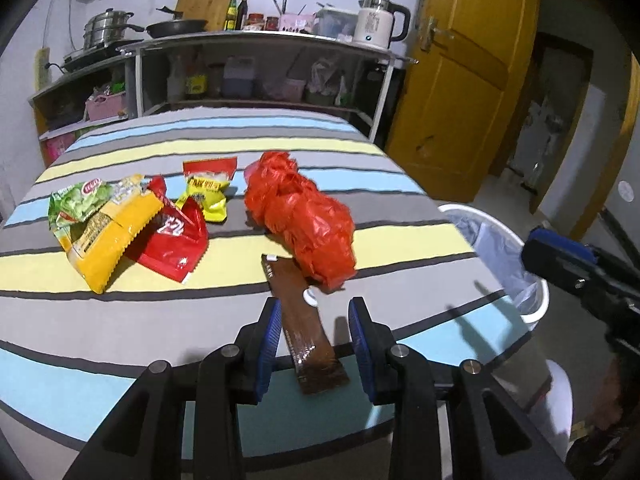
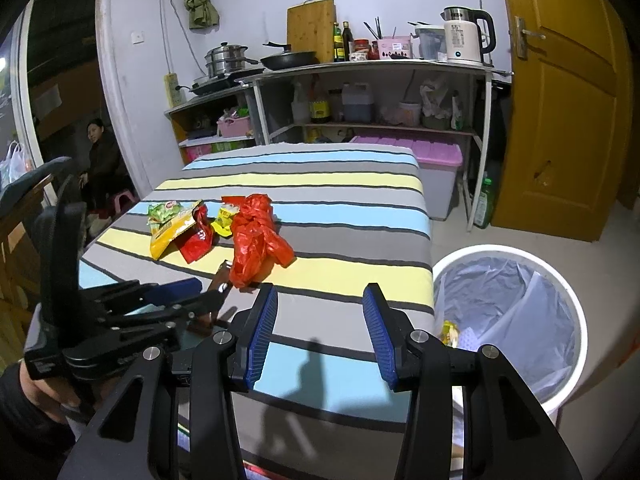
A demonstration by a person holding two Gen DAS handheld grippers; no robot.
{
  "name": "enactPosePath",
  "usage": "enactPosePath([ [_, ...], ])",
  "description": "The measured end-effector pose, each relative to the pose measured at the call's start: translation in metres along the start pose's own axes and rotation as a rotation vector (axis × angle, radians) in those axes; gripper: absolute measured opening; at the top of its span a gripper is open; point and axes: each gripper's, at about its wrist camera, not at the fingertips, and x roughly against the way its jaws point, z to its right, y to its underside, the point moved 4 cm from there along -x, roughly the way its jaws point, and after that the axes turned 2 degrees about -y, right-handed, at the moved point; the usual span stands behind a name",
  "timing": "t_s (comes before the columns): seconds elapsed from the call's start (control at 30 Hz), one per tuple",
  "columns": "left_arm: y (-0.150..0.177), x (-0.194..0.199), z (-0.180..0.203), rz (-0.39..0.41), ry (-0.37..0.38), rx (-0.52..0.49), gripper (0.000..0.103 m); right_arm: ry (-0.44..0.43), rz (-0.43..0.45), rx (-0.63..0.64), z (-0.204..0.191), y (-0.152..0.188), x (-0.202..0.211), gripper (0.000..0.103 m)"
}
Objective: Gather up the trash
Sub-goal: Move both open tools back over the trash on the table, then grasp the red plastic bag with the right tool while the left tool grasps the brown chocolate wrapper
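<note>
A flat brown wrapper (image 1: 304,320) lies on the striped tablecloth (image 1: 120,320) between the fingers of my left gripper (image 1: 316,308). The jaws stand open around it, and the right pad is clear of it. Just beyond rests a crumpled red plastic bag (image 1: 304,220). Farther left lie a yellow snack bag (image 1: 108,236), a red wrapper (image 1: 176,240), a green packet (image 1: 80,200) and a small yellow packet (image 1: 208,192). My right gripper (image 2: 322,292) hovers open and empty over the table's near edge. The white bin (image 2: 500,249), lined with a bag, holds a yellow scrap (image 2: 450,332).
The bin stands on the floor off the table's right side. Behind the table is a metal shelf (image 2: 372,66) with pots, bottles and a kettle. A pink-lidded box (image 2: 436,160) sits under it, a yellow door (image 2: 560,120) is at the right, and a person (image 2: 100,152) sits at far left.
</note>
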Motion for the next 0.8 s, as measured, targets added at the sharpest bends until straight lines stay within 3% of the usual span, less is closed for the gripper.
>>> enactPosePath([
  [0.1, 0.004, -0.008, -0.003, -0.031, -0.046, -0.004, 0.034, -0.001, -0.005, -0.004, 0.002, 0.000, -0.003, 0.046],
  [0.23, 0.005, -0.009, -0.003, -0.024, -0.087, -0.027, 0.024, -0.005, -0.011, -0.011, 0.003, 0.000, -0.007, 0.046],
  [0.8, -0.005, 0.030, -0.052, 0.064, -0.081, 0.048, 0.021, -0.095, -0.077, 0.048, -0.045, -0.010, -0.062, 0.046],
])
